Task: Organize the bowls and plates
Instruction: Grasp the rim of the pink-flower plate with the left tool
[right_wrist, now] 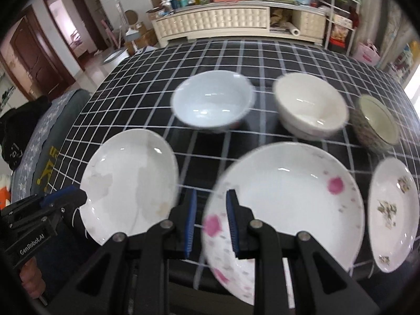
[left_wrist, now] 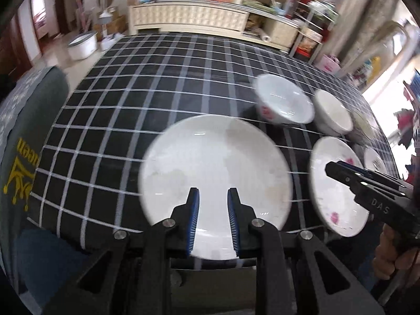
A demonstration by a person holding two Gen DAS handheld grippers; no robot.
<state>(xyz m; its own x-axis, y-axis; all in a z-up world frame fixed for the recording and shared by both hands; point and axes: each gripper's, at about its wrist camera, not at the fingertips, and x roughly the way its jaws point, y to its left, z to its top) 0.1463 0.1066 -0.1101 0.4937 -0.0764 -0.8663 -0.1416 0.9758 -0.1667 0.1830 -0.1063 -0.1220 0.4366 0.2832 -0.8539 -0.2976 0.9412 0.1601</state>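
Table [right_wrist: 262, 50]: covered by a black cloth with a white grid; all the dishes are set on it, and it serves as the landmark here.
Plain white plate [left_wrist: 215, 183]: placed at the near edge of the table on its left part; faint brownish stains are seen on its surface.
Pink-flowered plate [right_wrist: 288, 204]: laid at the near edge of the table, just to the right of the plain white plate, with a strip of cloth seen between the two.
Small plate [right_wrist: 393, 215]: set at the table's near right corner, beside the pink-flowered plate; small greenish sprigs are printed on it.
White bowl [right_wrist: 212, 102]: stood upright farther in on the table, behind the gap between the two larger plates.
Cream bowl [right_wrist: 309, 105]: stood to the right of the white bowl, apart from it.
Patterned bowl [right_wrist: 375, 123]: placed nearest the table's right edge, in line with the other two bowls.
Left gripper [left_wrist: 213, 193]: held over the near rim of the plain white plate, jaws parted, nothing between them.
Right gripper [right_wrist: 210, 195]: held over the left rim of the pink-flowered plate at the table's near edge, jaws apart and empty.
Hand [right_wrist: 31, 281]: seen wrapped around the left gripper's handle, off the table's near left corner.
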